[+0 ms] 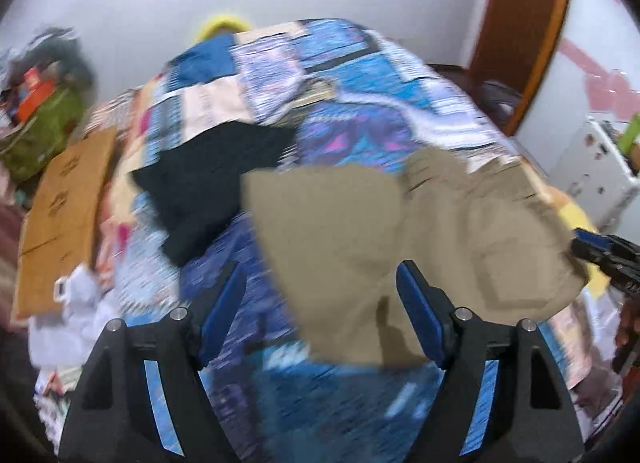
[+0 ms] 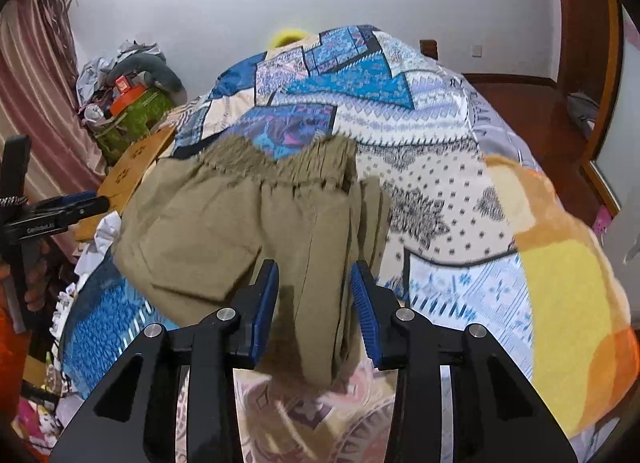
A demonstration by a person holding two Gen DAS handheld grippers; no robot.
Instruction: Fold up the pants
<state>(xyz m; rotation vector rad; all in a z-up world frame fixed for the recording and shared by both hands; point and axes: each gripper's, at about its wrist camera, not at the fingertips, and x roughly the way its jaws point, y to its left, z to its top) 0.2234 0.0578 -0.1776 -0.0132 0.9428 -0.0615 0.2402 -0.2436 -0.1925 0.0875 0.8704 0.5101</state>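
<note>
Right gripper (image 2: pixel 315 305) jaws standing apart, straddling bunched fold of khaki pants (image 2: pixel 248 231); pads not visibly touching cloth. Left gripper (image 1: pixel 320 303) spread wide over pants' near edge (image 1: pixel 360 263), holding nothing.

Pants lying on patterned quilt (image 2: pixel 360 75), waistband at 12 o'clock in right view.

Judging: closing right jaws low on fold, catching all layers, before lifting.

Black garment (image 1: pixel 216 183) crowding at 10 o'clock of pants in left view; open quilt lying toward 12 to 2 o'clock.
</note>
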